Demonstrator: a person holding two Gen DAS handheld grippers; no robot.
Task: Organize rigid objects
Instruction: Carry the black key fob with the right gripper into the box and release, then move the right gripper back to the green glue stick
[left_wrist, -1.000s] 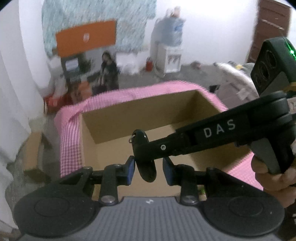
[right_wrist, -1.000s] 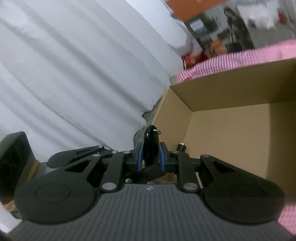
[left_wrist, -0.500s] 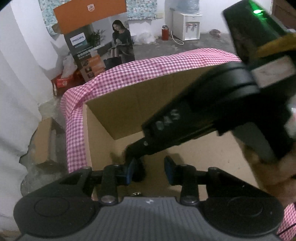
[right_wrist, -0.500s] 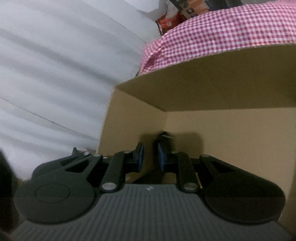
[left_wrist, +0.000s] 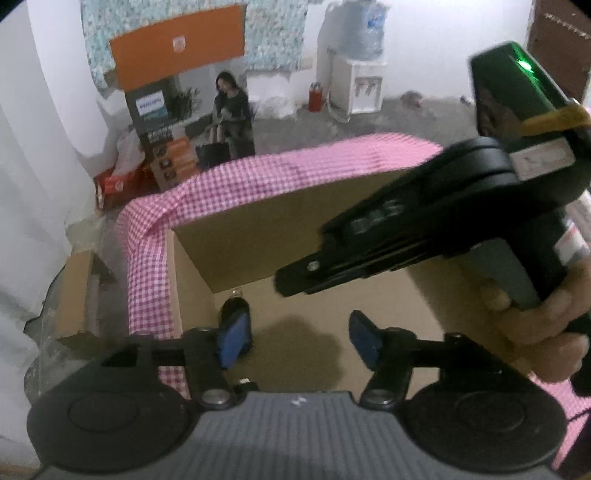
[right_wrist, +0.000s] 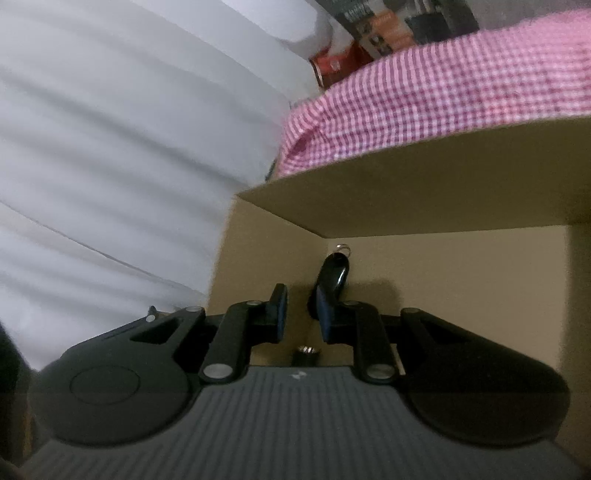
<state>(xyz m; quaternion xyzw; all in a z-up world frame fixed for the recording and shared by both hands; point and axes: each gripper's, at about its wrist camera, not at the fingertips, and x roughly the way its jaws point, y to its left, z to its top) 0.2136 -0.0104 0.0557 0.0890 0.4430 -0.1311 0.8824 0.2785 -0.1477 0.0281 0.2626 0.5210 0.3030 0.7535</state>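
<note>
Jaws above box (left_wrist: 236, 221) with fob (right_wrist: 334, 275)

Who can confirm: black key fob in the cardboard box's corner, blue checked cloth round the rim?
The cloth is pink-checked, not blue; the left wrist view shows it. The black key fob is in the cardboard box corner.

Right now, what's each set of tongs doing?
Left tongs: opening, gripping nothing; black key fob sits by one pad, in the box.
Right tongs: closed, empty.
</note>
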